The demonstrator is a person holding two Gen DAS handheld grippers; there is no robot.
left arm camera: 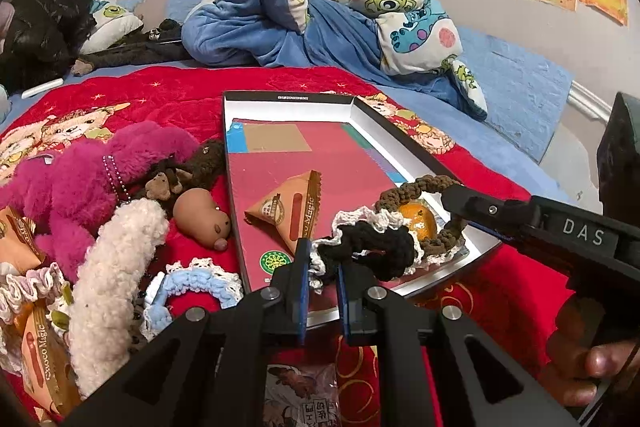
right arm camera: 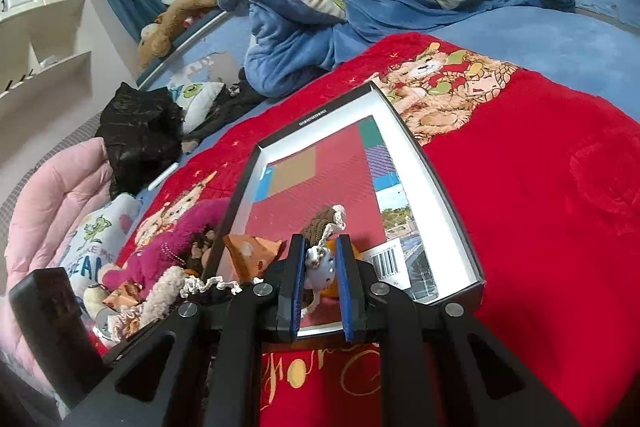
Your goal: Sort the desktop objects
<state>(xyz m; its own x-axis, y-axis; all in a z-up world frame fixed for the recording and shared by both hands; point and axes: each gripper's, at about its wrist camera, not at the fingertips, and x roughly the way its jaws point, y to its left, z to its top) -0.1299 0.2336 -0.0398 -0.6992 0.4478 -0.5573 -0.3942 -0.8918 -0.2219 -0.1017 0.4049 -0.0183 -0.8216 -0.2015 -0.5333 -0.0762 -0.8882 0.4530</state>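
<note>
A shallow box tray (left arm camera: 288, 99) with white walls and a red floor lies on the red quilt. In it are a triangular orange snack packet (left arm camera: 280, 211), an orange round thing (left arm camera: 418, 221) and a brown crochet scrunchie (left arm camera: 420, 183). My left gripper (left arm camera: 322, 255) is shut on a black scrunchie with a white lace edge (left arm camera: 360, 247), which rests over the tray's near end. My right gripper (right arm camera: 320, 251) is over the same tray (right arm camera: 440, 187), shut on a small white spotted piece (right arm camera: 318, 267). A lace cord runs from that piece towards the brown scrunchie (right arm camera: 316, 225). The right gripper (left arm camera: 452, 193) reaches in from the right.
Left of the tray lie a pink plush (left arm camera: 80, 179), a brown plush (left arm camera: 192, 167), a tan toy (left arm camera: 204, 217), a white fluffy band (left arm camera: 116, 267), a blue crochet scrunchie (left arm camera: 188, 291) and a snack packet (left arm camera: 44, 367). A crumpled blue blanket (left arm camera: 280, 7) lies behind. A person's hand (left arm camera: 600, 363) holds the right gripper.
</note>
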